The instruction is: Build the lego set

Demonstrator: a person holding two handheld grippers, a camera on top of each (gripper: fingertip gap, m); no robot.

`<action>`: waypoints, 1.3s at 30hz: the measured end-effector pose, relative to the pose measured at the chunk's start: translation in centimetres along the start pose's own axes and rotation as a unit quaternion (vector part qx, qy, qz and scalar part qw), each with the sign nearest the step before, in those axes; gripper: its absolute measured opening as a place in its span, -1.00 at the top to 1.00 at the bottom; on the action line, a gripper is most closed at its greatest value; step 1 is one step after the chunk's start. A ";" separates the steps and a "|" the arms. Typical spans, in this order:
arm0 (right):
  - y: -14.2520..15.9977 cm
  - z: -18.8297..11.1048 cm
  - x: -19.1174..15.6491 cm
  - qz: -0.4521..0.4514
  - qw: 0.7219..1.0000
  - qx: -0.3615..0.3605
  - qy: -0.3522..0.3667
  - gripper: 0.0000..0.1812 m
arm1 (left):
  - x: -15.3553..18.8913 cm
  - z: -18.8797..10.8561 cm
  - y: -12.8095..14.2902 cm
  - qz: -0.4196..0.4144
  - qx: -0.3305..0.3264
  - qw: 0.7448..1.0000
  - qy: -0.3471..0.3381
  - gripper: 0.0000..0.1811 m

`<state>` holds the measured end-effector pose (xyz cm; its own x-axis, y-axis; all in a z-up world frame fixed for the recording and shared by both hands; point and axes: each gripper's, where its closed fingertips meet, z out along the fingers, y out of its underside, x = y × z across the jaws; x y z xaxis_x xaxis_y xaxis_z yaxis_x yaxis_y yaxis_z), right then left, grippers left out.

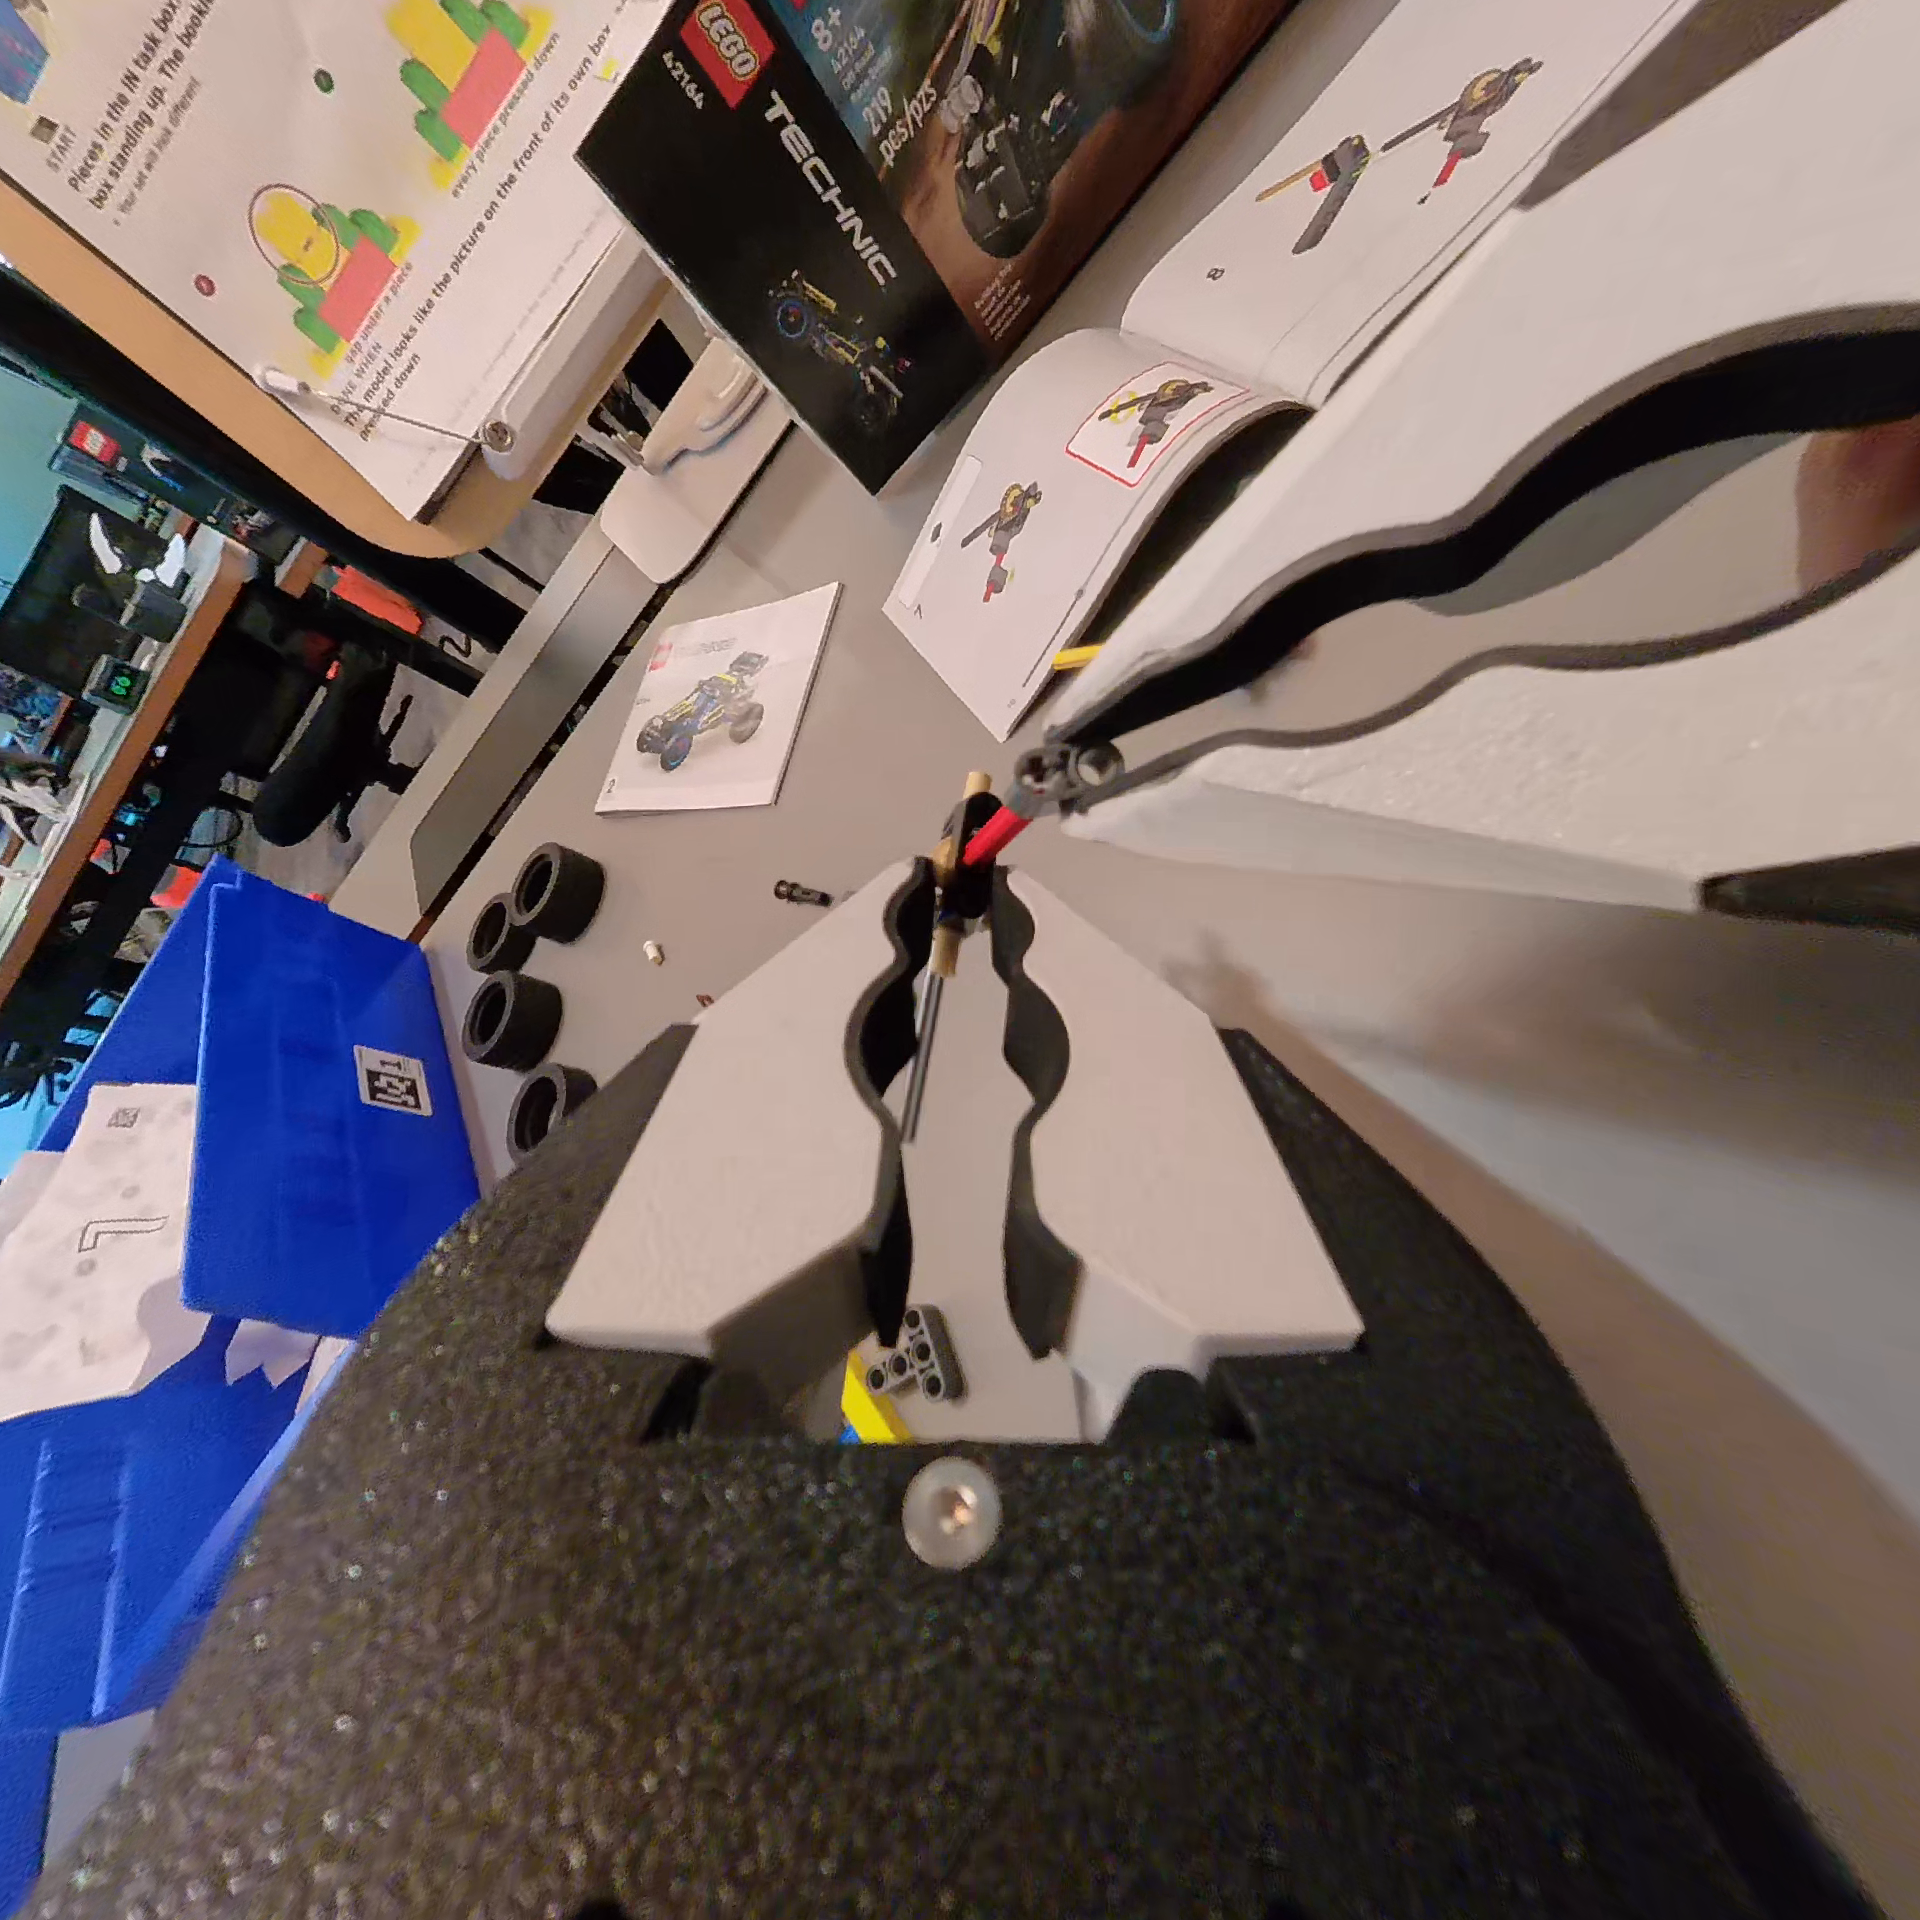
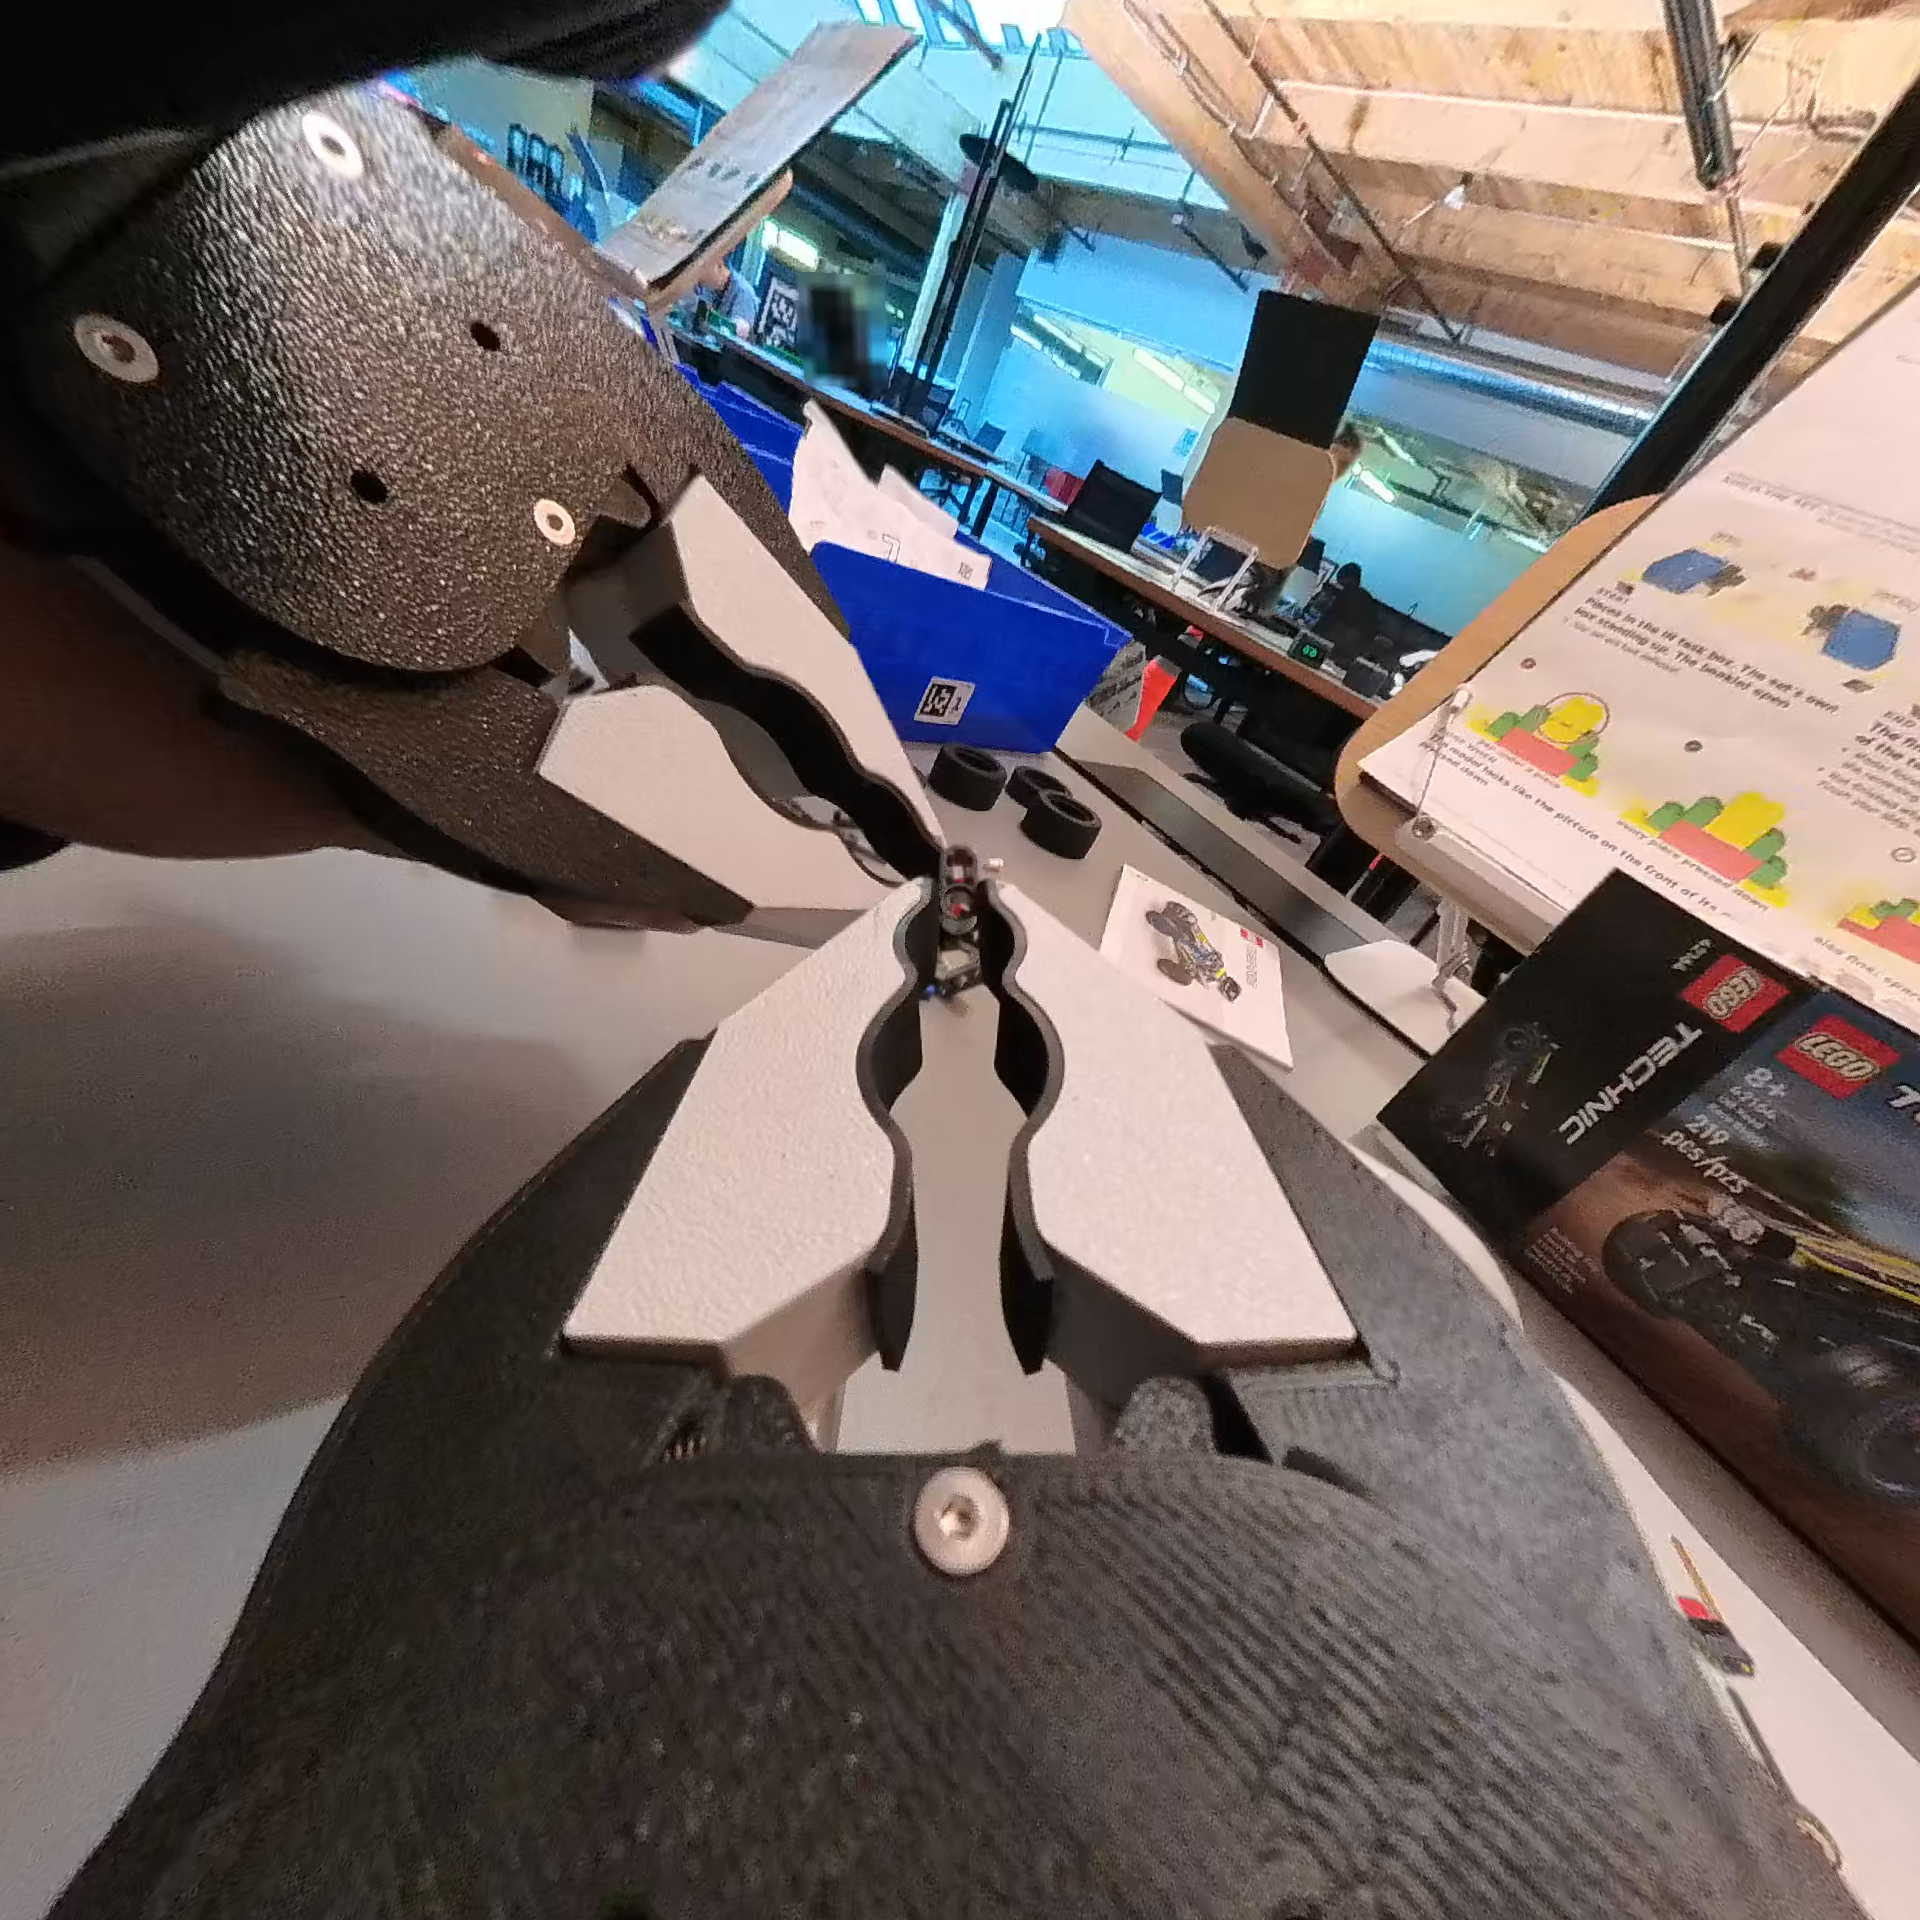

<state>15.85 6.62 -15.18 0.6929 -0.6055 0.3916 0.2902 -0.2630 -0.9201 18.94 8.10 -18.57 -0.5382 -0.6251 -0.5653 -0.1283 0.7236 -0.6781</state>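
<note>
in my left wrist view, my left gripper [image 1: 951, 904] is clenched at its tips on a small lego assembly [image 1: 958, 878] of black and tan pieces with a thin dark axle [image 1: 920, 1049] running back between the fingers, all held above the grey table [image 1: 1299, 1039]. my right gripper [image 1: 1070, 774] comes in from the right, its tips pinched on a grey connector [image 1: 1065, 771] at the end of a red axle [image 1: 995, 831] that meets the assembly. behind lie 4 black tires [image 1: 525, 977], a closed instruction booklet [image 1: 722, 707], an open booklet [image 1: 1049, 520], the set's box [image 1: 831, 239] and blue bins [image 1: 301, 1122]; a grey beam [image 1: 920, 1363] lies beneath my gripper. in my right wrist view, my right gripper [image 2: 961, 914] grips the same dark piece with its red spot [image 2: 956, 909], while the left gripper [image 2: 920, 831] reaches in from the upper left, fingertips closed and touching the assembly. tires [image 2: 1023, 795], a blue bin [image 2: 966, 655], the closed booklet [image 2: 1205, 961] and the box [image 2: 1662, 1132] sit beyond on the table [image 2: 260, 1039].
</note>
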 end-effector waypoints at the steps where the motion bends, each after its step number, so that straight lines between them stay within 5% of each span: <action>1: 0.2 0.1 -0.1 -0.002 1.000 -0.004 -0.001 0.94 | 0.0 0.0 0.1 0.001 -0.002 1.000 0.001 0.91; 21: 0.7 -0.1 0.2 0.010 1.000 -0.008 -0.010 0.94 | 1.4 0.7 0.0 -0.053 -0.001 0.997 0.064 0.91; 39: 0.8 -0.8 0.2 0.051 0.994 -0.023 -0.092 0.94 | 2.4 0.2 -0.1 -0.048 -0.006 0.987 0.153 0.91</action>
<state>15.69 5.74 -15.85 0.8275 -0.4844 0.2839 0.1846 -0.2429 -0.9523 17.85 6.49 -19.99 -0.7499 -0.5740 -0.3290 -0.1988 0.6698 -0.7154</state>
